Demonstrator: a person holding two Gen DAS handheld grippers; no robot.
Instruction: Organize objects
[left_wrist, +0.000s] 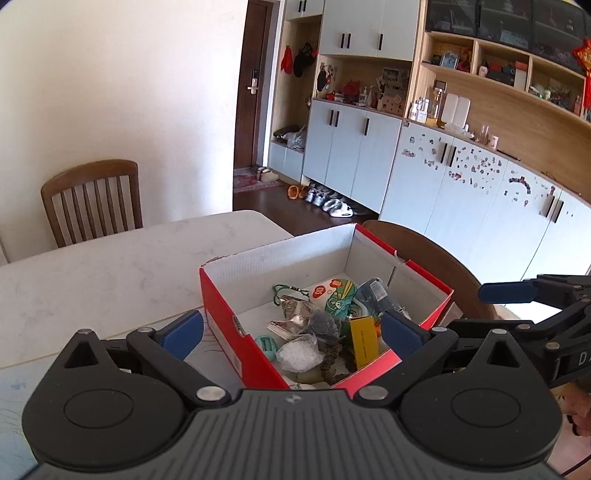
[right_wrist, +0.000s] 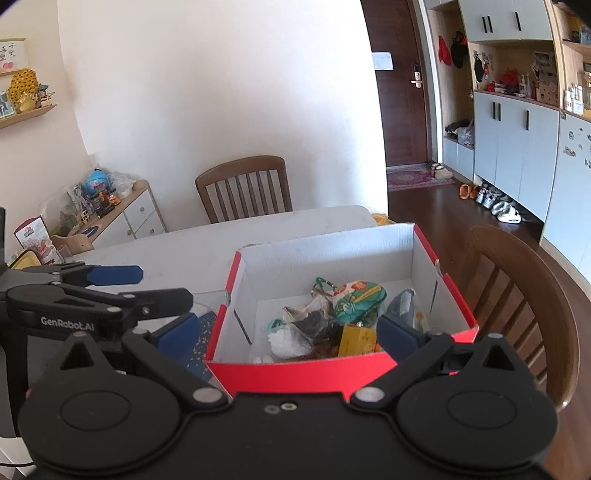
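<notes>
Left gripper (left_wrist: 291, 332) wide, nothing held | right gripper (right_wrist: 288, 336) wide too, nothing held | red shoebox (right_wrist: 332, 373) of small clutter sitting on white counter (left_wrist: 92, 273)

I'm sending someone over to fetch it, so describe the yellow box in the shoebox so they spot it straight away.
On the white marble-look table sits an open red cardboard shoebox with white inside walls, holding small clutter. The little yellow carton leans upright in the corner nearest the grippers, beside a clear bag of white granules. It is the only plain yellow, straight-edged thing there.
</notes>
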